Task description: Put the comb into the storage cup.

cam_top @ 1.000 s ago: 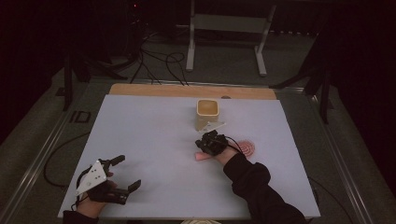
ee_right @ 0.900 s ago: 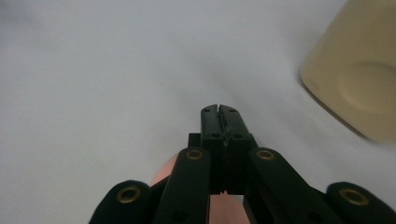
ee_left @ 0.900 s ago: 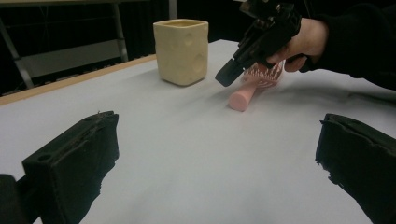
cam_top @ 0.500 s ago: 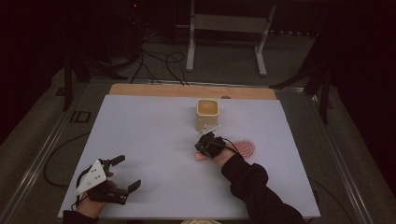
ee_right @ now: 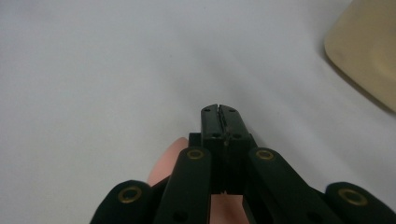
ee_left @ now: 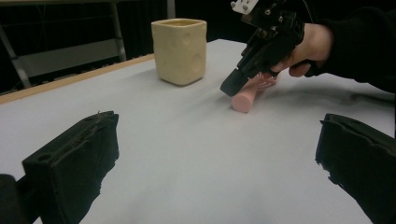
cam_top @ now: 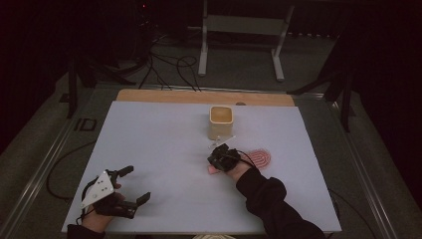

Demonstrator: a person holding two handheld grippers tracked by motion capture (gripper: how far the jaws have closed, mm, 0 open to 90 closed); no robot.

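Since the earlier frames the right gripper [cam_top: 215, 158] has crept slightly toward the person, down over the pink handle [ee_left: 246, 97]. Its jaws are pressed together with nothing between them, the tips resting on top of the handle, which lies flat just in front of the cup [cam_top: 220, 121]. The left gripper [cam_top: 133, 185] waits wide open, well apart. This looks like the approach to a pickup; next, the right jaws must spread and straddle the handle.

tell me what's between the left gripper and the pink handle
Nothing: bare white table separates the left gripper from the pink handle, seen in the high view.
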